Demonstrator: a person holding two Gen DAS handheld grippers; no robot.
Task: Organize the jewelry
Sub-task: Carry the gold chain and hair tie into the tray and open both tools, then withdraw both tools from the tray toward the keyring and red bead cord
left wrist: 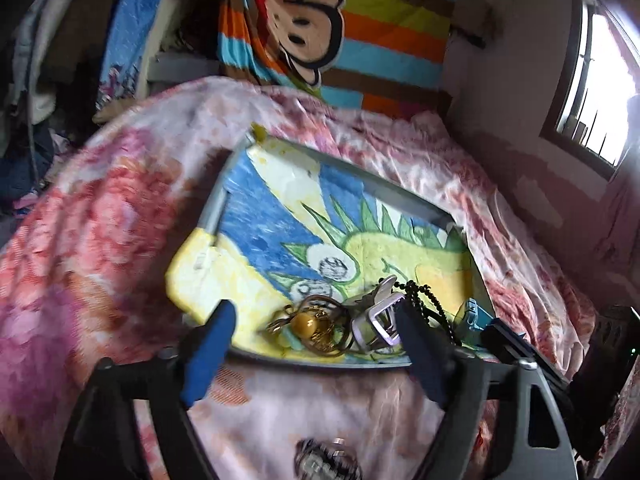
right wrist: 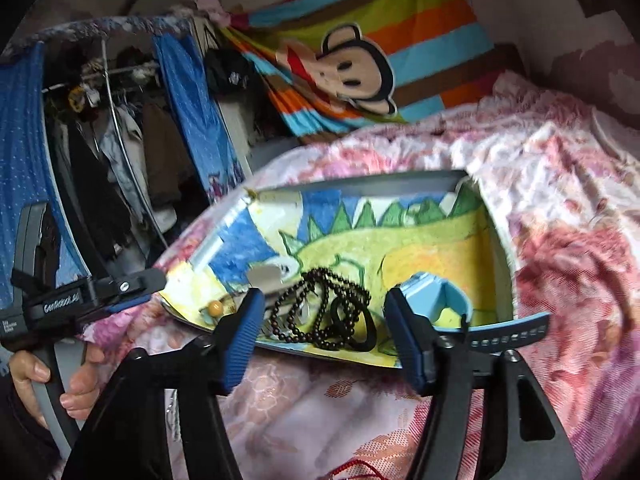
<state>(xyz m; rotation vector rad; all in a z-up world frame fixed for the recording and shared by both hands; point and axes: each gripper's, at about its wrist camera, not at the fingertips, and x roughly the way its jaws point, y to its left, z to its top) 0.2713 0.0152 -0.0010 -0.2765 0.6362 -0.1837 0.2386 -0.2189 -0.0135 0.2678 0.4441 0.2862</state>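
Note:
A grey tray [left wrist: 218, 196] lined with a dinosaur drawing lies on the pink floral bed. Jewelry is heaped at its near edge: a gold chain with an amber bead [left wrist: 308, 322], a silver square buckle piece [left wrist: 378, 320], a black bead necklace [left wrist: 424, 300] and a light blue watch [left wrist: 472, 314]. My left gripper [left wrist: 312, 328] is open, its fingers on either side of the gold chain and buckle. In the right wrist view my right gripper [right wrist: 324, 328] is open over the black bead necklace [right wrist: 320, 312], with the blue watch [right wrist: 436, 296] beside its right finger. The tray rim [right wrist: 400, 186] shows there too.
A striped monkey blanket [left wrist: 340, 32] hangs behind the bed. A window [left wrist: 592, 92] is at right. An open wardrobe with clothes [right wrist: 120, 152] stands at left. A silvery jewelry piece [left wrist: 324, 456] lies on the blanket below the left gripper. A red cord [right wrist: 360, 468] lies at the near edge.

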